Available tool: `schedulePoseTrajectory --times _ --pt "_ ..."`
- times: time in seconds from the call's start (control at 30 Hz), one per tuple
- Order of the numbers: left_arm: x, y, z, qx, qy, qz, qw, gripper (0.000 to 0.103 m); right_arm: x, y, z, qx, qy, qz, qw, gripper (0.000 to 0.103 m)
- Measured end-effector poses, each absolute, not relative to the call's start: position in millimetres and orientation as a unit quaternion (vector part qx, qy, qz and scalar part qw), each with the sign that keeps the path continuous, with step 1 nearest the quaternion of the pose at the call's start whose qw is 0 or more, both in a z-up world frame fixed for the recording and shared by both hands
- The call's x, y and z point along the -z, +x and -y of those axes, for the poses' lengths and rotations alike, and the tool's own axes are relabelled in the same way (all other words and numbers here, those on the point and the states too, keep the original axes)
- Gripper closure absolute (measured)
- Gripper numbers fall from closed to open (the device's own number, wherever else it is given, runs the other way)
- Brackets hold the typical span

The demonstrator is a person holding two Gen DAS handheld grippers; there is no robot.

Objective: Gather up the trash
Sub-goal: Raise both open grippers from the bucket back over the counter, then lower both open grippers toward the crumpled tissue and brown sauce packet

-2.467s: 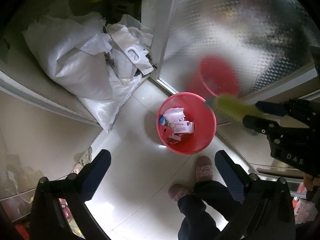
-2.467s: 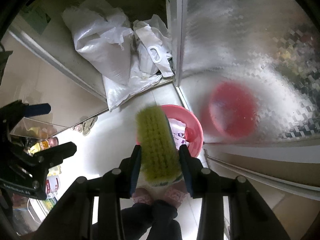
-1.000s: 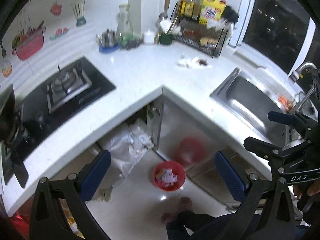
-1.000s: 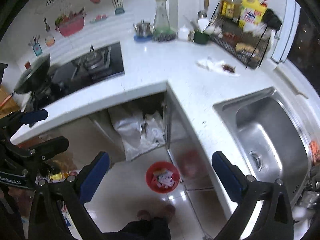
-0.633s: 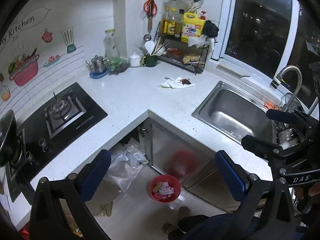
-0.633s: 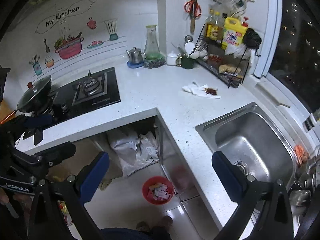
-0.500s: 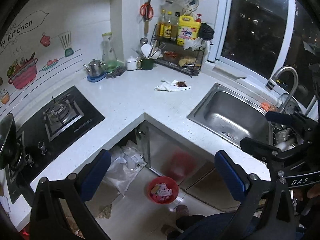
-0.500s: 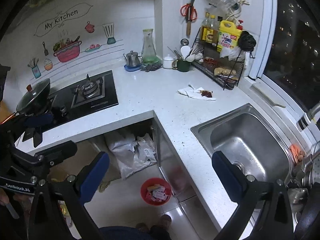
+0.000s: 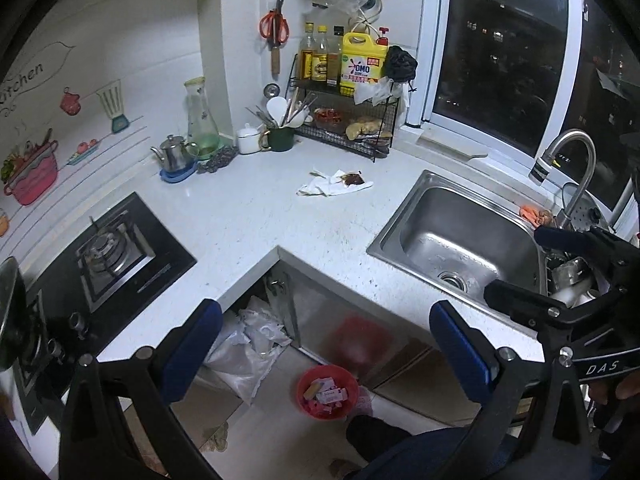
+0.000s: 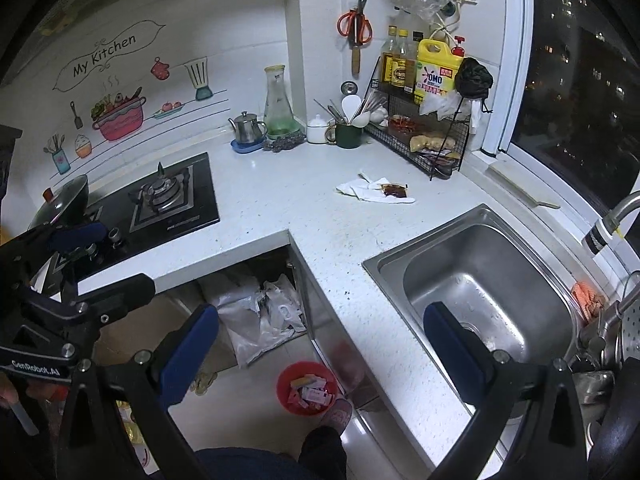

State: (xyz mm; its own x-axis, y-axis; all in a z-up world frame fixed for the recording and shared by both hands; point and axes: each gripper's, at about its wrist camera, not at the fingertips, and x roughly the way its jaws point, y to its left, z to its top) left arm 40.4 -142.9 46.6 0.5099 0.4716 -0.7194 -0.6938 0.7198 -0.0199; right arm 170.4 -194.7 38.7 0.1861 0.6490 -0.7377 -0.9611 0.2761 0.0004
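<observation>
Both grippers, left (image 9: 324, 344) and right (image 10: 320, 344), gape empty; the tissue (image 10: 374, 192) lies well ahead on the counter (image 10: 280, 200), long axis crosswise, neither clearly nearer

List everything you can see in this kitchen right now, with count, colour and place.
Crumpled tissue with sauce packet: one, white with dark red, on countertop near rack.
Trash bin: one, red, on floor, holding wrappers.
Plastic bags: several, white, in open cabinet.
Sink: one, steel, right.
Gas stove: one, black, left.
Kettle: one, steel, by wall.
Glass carafe: one, clear.
Detergent jug: one, yellow, on rack.
Scissors: one, orange-handled, hanging.
Left gripper: open, empty.
Right gripper: open, empty.
</observation>
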Motion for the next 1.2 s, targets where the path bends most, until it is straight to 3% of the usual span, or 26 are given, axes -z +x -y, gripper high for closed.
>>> schedulePoseTrajectory --times 0.7,1.2 --pt "-31.0 188.3 -8.6 -0.324 -0.148 -0.405 0.842 0.000 -20.7 291.0 71.9 -0.534 -0.236 -0.363 0.726 0.001" --pt "47.2 317.3 -133.2 -0.288 -0.164 -0.476 0.815 0.000 37.3 405.9 -27.7 -0.513 -0.252 -0.428 0.700 0.001"
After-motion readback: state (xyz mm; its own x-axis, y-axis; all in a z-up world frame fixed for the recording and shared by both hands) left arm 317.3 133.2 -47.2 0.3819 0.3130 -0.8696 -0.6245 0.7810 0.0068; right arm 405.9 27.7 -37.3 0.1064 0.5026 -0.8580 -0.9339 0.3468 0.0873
